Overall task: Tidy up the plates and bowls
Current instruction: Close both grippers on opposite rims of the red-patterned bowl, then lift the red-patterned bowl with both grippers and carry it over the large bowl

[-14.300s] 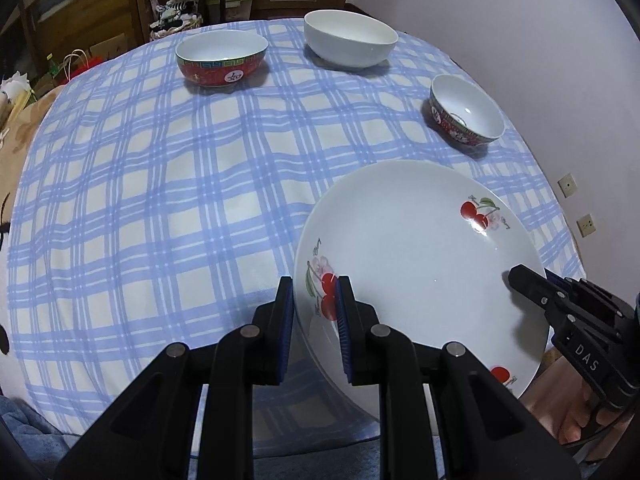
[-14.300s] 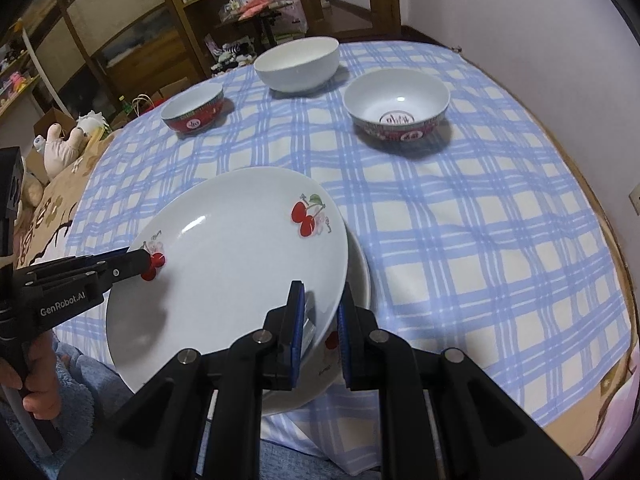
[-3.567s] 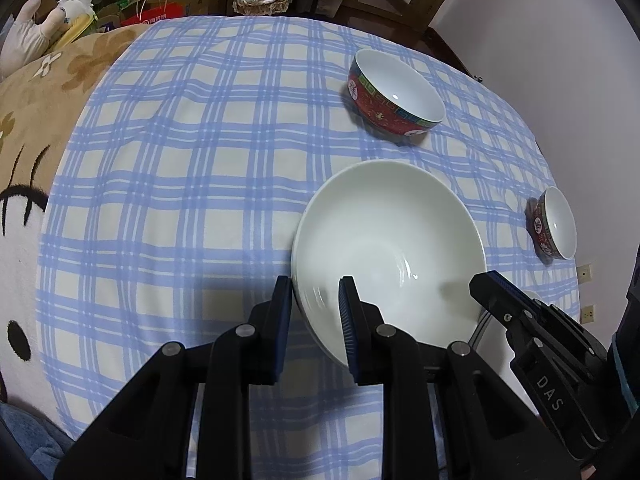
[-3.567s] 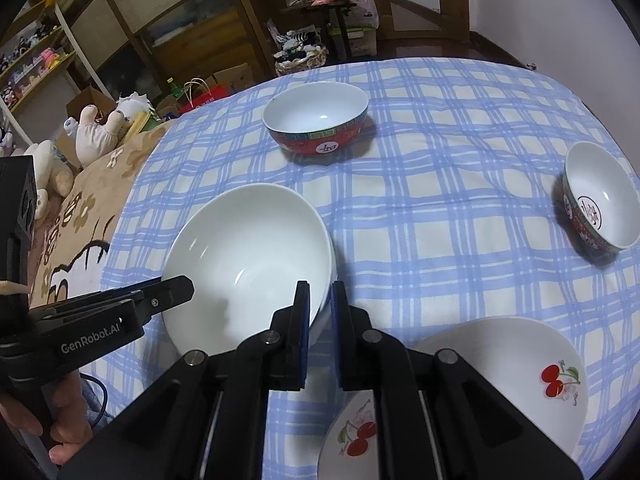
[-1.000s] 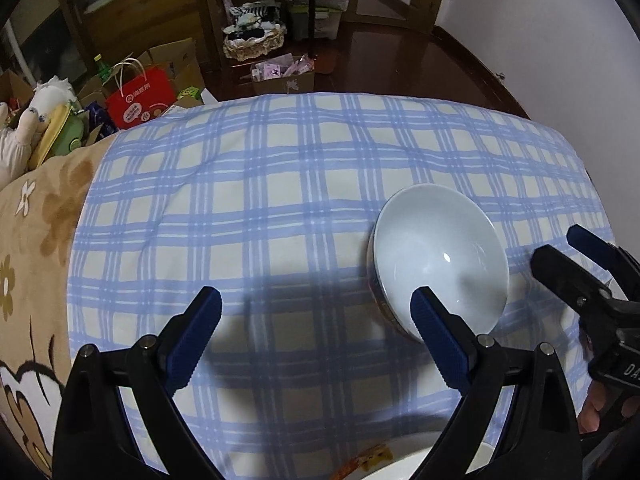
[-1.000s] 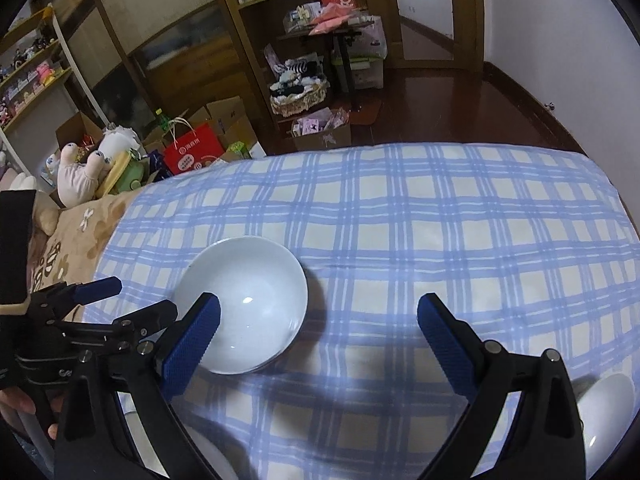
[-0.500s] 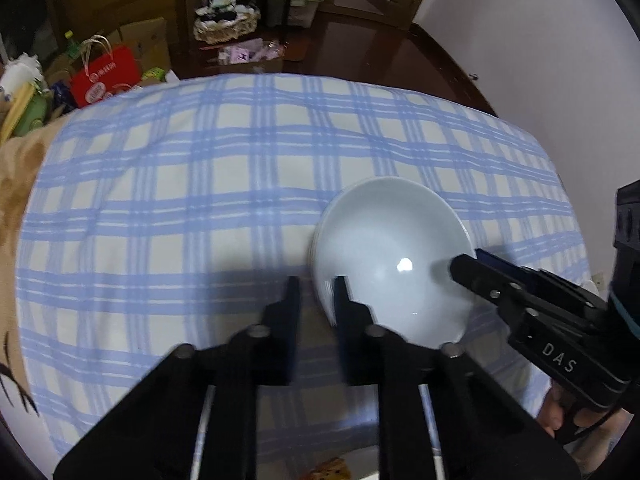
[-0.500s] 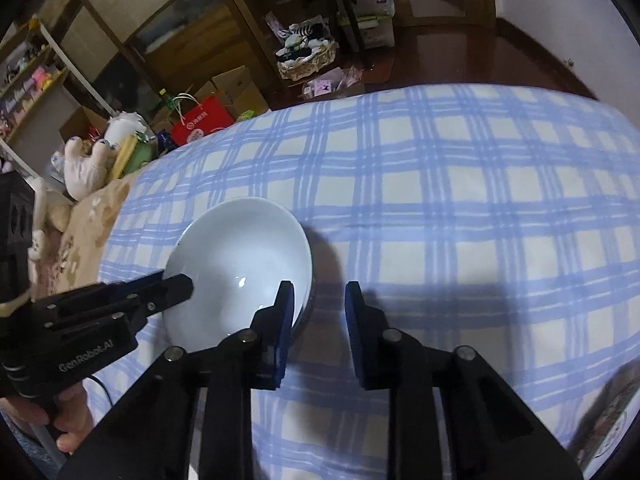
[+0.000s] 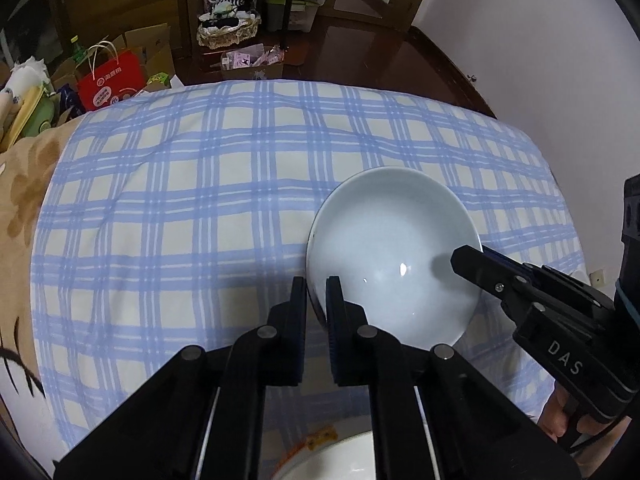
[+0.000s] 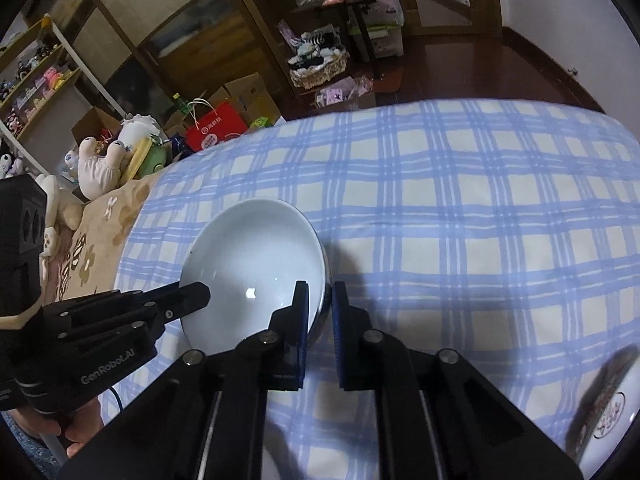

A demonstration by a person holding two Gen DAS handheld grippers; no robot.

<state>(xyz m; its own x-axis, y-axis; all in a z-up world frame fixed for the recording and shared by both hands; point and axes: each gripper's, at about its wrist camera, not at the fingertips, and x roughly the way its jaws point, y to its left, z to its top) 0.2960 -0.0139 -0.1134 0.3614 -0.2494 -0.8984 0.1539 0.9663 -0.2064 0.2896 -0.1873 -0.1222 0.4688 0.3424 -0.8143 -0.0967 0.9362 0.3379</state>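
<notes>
A bowl with a plain white inside (image 9: pixel 394 256) rests on the blue checked tablecloth (image 9: pixel 192 208). My left gripper (image 9: pixel 317 300) is shut on its near left rim. My right gripper (image 10: pixel 320 304) is shut on its right rim; the bowl also shows in the right wrist view (image 10: pixel 252 272). Each gripper shows in the other's view, the right one (image 9: pixel 520 292) at the bowl's right side, the left one (image 10: pixel 132 312) at its left side. The rim of a large white bowl (image 9: pixel 340 456) shows at the bottom edge under my left gripper.
A small red-patterned bowl (image 10: pixel 612 412) stands at the lower right of the right wrist view. Beyond the table's far edge are a red paper bag (image 9: pixel 110 84), boxes, a basket and wooden shelves (image 10: pixel 120 52). A beige cartoon blanket (image 9: pixel 20 184) lies at the table's left.
One second ago both grippers were wide open around the bowl. They have closed on its opposite rims and now grip it.
</notes>
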